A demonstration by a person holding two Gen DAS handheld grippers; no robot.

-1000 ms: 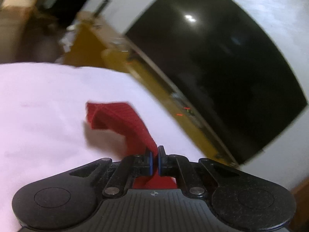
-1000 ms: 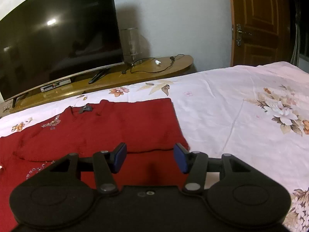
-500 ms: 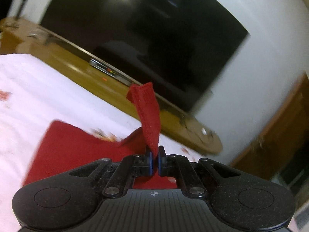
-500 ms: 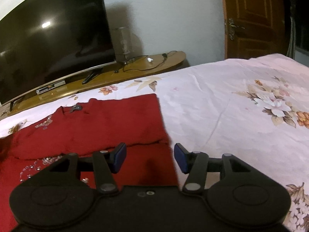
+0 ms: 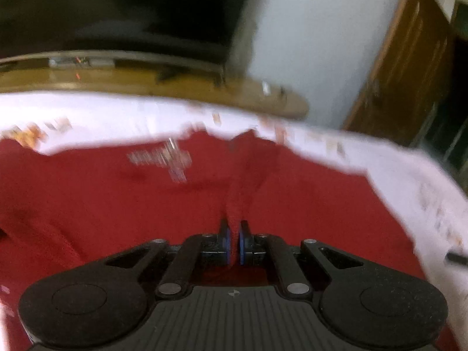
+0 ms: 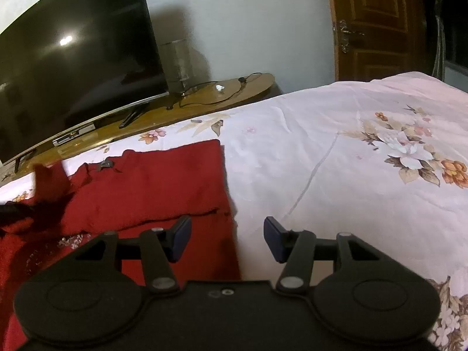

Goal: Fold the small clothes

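A small red garment (image 6: 152, 187) with beadwork lies partly folded on the floral bedsheet (image 6: 336, 158). My left gripper (image 5: 233, 241) is shut on a red sleeve (image 5: 238, 201) of that garment and holds it over the garment's body (image 5: 102, 199); this view is blurred by motion. The lifted sleeve (image 6: 48, 182) also shows at the left of the right wrist view. My right gripper (image 6: 227, 238) is open and empty, hovering over the garment's right edge (image 6: 228, 204).
A large black television (image 6: 76, 64) stands on a wooden stand (image 6: 204, 99) beyond the bed's far edge, with a glass cylinder (image 6: 177, 64) and cables. A wooden door (image 6: 377, 23) is at the back right. The sheet extends bare to the right.
My left gripper has swung right and down, carrying the sleeve from beside the bed across onto the garment's body. My right gripper has drifted a little right, staying open.
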